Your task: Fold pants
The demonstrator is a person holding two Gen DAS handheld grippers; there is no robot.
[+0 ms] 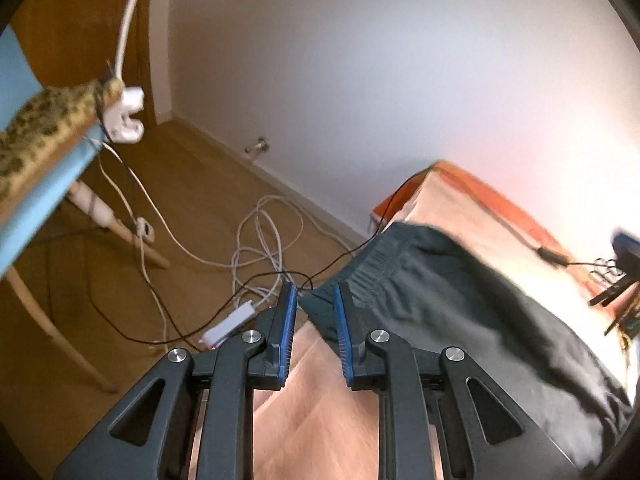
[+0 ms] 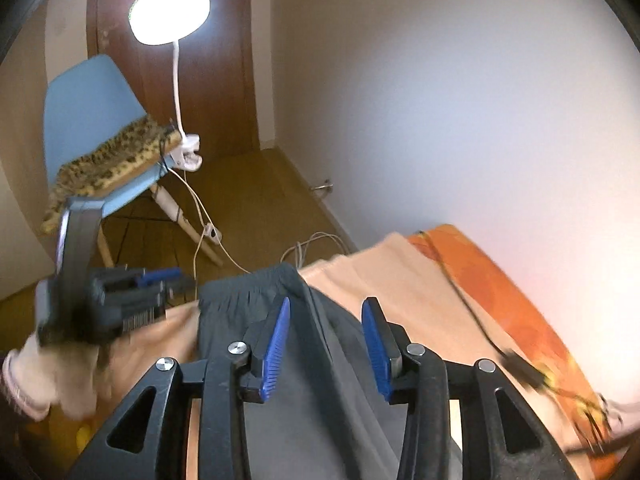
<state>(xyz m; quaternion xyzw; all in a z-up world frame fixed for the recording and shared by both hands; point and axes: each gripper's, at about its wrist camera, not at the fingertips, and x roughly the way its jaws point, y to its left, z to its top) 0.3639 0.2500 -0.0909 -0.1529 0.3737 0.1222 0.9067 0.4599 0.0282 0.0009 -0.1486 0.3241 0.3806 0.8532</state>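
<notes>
Dark grey pants (image 1: 460, 304) with an elastic waistband lie flat on a peach sheet (image 1: 312, 420) on the bed. In the left wrist view my left gripper (image 1: 316, 292) hovers at the waistband corner. Its blue pads (image 1: 290, 332) stand a little apart, and the corner of the cloth lies between the tips without being pinched. In the right wrist view my right gripper (image 2: 328, 304) hangs open above the pants (image 2: 304, 400) just behind the waistband, holding nothing. The left gripper (image 2: 172, 288) shows blurred at the left, held by a hand in a pale sleeve (image 2: 24, 384).
An orange cover (image 2: 520, 300) runs along the bed beside the white wall, with a black cable (image 2: 472, 312) lying across it. On the wooden floor there are tangled white cables (image 1: 264, 248). A blue chair (image 2: 88, 100) carries a leopard cushion (image 2: 108, 160) and a lit clamp lamp (image 2: 170, 12).
</notes>
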